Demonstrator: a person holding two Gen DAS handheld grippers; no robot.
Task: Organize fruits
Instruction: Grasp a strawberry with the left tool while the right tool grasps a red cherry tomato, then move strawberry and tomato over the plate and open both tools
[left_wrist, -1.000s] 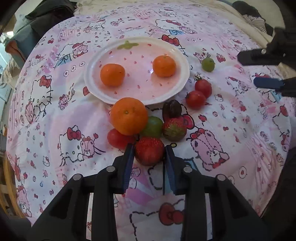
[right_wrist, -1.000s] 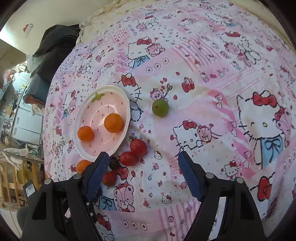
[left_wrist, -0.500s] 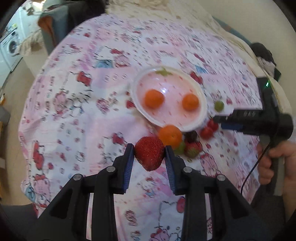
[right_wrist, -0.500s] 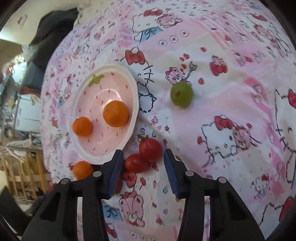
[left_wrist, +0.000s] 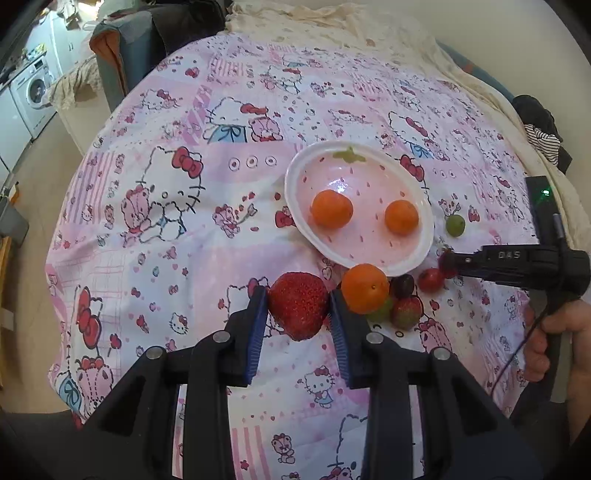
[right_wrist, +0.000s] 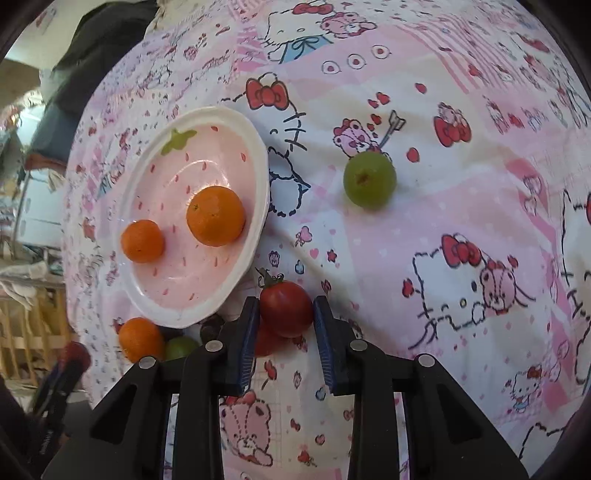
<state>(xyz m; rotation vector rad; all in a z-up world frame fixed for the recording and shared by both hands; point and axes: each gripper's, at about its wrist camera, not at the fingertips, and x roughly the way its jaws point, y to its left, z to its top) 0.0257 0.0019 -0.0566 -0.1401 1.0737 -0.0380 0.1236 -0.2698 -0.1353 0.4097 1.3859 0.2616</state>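
Red, stemmed cherry tomato (right_wrist: 286, 308) now sat pinched as my right hand-held gripper (right_wrist: 283, 320) closed; my left hand-held gripper (left_wrist: 298, 318) had lifted its clamped red strawberry (left_wrist: 298, 310), so both fruits were ready to sort.

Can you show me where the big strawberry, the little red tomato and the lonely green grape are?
strawberry (left_wrist: 298, 305), left wrist view, middle of its red flesh.
tomato (right_wrist: 286, 309), right wrist view, centre of its round skin.
green grape (right_wrist: 369, 179), right wrist view, middle of its top.
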